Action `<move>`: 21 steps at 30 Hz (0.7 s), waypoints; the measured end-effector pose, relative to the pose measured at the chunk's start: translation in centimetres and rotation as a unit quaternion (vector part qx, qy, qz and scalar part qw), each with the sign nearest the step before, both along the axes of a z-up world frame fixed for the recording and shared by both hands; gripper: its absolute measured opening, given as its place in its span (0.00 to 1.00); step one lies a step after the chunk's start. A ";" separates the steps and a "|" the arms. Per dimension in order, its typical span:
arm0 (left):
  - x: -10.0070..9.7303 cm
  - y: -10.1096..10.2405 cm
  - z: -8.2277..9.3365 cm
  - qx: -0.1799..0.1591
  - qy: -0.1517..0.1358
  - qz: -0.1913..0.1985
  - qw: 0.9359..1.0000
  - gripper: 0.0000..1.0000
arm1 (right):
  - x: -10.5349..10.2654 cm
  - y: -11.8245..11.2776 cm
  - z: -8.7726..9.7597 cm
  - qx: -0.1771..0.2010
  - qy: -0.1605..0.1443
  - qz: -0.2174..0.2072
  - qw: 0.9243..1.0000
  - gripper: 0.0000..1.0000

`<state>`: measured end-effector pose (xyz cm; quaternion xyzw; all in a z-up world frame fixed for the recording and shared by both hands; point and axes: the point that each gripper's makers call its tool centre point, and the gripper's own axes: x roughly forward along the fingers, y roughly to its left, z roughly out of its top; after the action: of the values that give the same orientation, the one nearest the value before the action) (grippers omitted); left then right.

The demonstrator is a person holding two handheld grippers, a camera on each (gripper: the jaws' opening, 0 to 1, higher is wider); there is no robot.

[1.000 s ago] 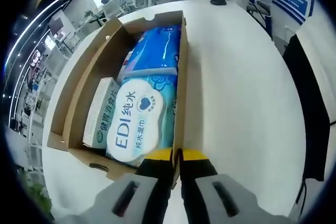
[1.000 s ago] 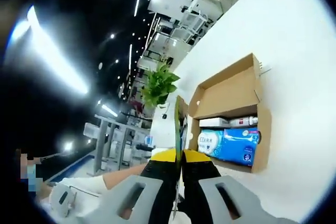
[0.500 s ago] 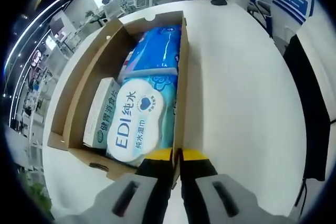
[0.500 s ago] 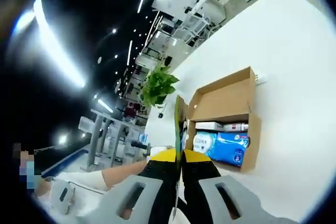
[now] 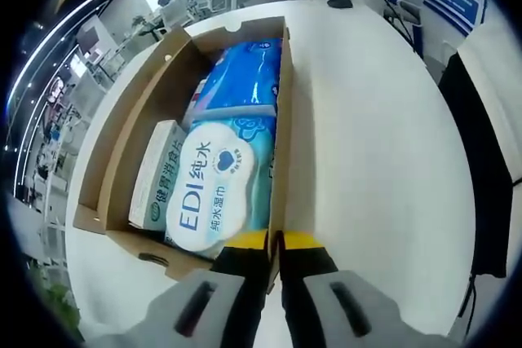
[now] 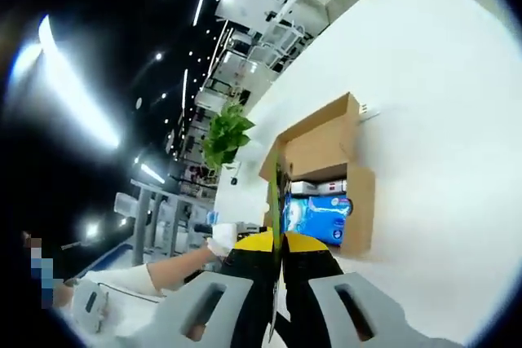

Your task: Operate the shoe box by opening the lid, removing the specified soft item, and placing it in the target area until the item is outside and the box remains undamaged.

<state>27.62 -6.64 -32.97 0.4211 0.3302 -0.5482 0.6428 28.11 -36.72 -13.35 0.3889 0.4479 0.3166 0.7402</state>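
The open cardboard shoe box [image 5: 130,120] lies on a white table [image 5: 375,160]. Inside it a soft pack of EDI wet wipes [image 5: 212,189] lies nearest me, with a blue soft pack [image 5: 245,79] behind and a green-and-white carton [image 5: 155,177] on the left. My left gripper [image 5: 275,242] is shut on the box's right wall. In the right gripper view the box [image 6: 326,140] is further off with the blue packs [image 6: 316,209] showing. My right gripper [image 6: 277,242] is shut on the thin lid [image 6: 277,189], seen edge-on and lifted off the box.
The white table [image 6: 432,120] spreads wide around the box. A potted plant [image 6: 224,136] stands beyond it, with desks and shelving further back. A person's hand [image 6: 218,240] and sleeve show at the lower left of the right gripper view. A dark chair [image 5: 489,201] stands at the table's right edge.
The right gripper has drawn back with the lid, so the box looks smaller and sits further left in its view. The left gripper view has not changed.
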 end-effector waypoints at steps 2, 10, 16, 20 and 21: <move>0.0 0.0 0.0 0.000 0.000 0.001 1.000 0.03 | -0.2 -0.5 0.0 -0.003 0.001 -0.006 1.000 0.00; 0.1 0.0 -0.1 0.001 0.001 0.003 1.000 0.03 | -2.1 -0.7 -0.9 -0.027 0.012 -0.016 0.999 0.00; 0.1 0.0 -0.1 0.003 0.003 0.006 1.000 0.03 | -2.7 -0.8 -1.6 -0.047 0.015 -0.015 0.999 0.00; 0.1 0.0 -0.1 0.003 0.004 0.007 1.000 0.03 | -2.3 -1.3 -2.4 -0.070 0.000 -0.018 0.997 0.00; 0.1 0.0 -0.1 0.004 0.004 0.007 1.000 0.03 | -1.9 -1.8 -2.7 -0.073 0.001 -0.018 0.997 0.00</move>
<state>27.69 -6.61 -33.06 0.4191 0.3376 -0.5443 0.6435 26.23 -38.49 -16.10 0.3422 0.4634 0.2688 0.7719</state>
